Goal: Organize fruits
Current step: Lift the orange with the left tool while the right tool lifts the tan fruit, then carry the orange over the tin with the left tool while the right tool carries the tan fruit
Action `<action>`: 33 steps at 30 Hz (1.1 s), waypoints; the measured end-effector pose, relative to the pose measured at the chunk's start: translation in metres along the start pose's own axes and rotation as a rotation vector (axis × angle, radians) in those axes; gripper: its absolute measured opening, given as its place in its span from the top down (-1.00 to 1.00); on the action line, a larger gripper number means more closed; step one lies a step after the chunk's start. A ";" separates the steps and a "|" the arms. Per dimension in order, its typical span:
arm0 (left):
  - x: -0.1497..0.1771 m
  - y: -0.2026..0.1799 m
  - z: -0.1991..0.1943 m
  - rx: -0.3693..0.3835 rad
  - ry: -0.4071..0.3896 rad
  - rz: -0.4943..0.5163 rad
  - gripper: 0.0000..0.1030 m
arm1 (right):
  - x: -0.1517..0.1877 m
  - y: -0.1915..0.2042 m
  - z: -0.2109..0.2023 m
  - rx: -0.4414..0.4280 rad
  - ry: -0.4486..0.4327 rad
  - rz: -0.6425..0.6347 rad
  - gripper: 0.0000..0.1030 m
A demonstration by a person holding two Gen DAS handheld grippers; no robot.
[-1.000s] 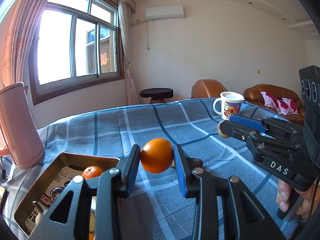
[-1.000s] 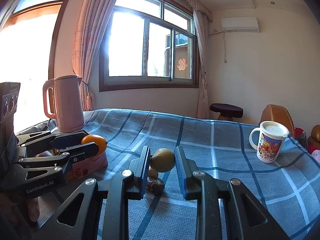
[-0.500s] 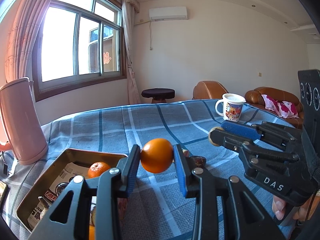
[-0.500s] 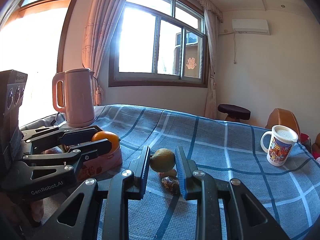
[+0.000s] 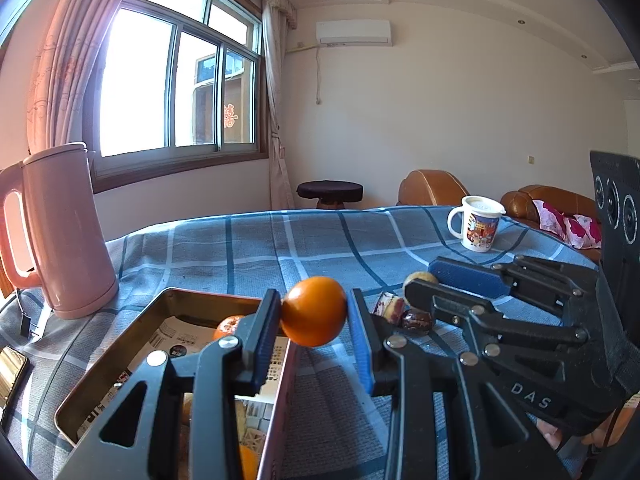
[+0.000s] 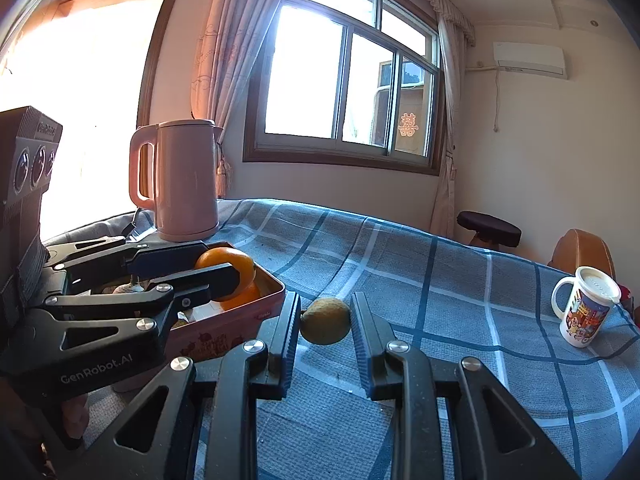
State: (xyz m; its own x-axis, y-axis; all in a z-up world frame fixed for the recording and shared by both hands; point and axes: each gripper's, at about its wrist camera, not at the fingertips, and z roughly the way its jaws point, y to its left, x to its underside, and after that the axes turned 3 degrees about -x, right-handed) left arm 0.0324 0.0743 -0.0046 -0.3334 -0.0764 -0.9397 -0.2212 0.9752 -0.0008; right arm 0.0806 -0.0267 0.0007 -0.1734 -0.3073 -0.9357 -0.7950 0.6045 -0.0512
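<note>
Pinching round orange fruit (image 5: 314, 311): left gripper (image 5: 314, 320), above near wall of open metal tin box (image 5: 120, 354). Right gripper (image 6: 325, 322) pinching small yellow-green lemon (image 6: 325, 320) over blue checked tablecloth (image 6: 440, 280), beside tin.

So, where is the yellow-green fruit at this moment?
The yellow-green fruit is clamped in the right gripper, in the air above the blue checked cloth, just right of the pink tin.

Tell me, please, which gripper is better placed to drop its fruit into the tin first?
Left, probably. The left gripper holds its orange right at the tin edge, while the right gripper holds its yellow-green fruit above the tablecloth beside it.
</note>
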 end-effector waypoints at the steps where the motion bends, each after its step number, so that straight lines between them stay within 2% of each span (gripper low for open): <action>1: 0.001 0.003 -0.001 -0.003 0.001 -0.002 0.31 | 0.000 0.002 0.001 -0.004 0.002 -0.005 0.47; 25: 0.007 0.065 -0.010 -0.084 0.025 -0.079 0.31 | -0.013 0.054 0.030 -0.100 0.043 -0.099 0.47; 33: 0.009 0.087 -0.008 -0.117 0.055 -0.115 0.31 | -0.015 0.066 0.039 -0.125 0.055 -0.123 0.47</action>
State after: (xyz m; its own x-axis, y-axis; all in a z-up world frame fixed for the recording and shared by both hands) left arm 0.0024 0.1569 -0.0107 -0.3487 -0.2006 -0.9155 -0.3652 0.9287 -0.0643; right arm 0.0534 0.0461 -0.0019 -0.0991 -0.4152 -0.9043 -0.8776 0.4648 -0.1172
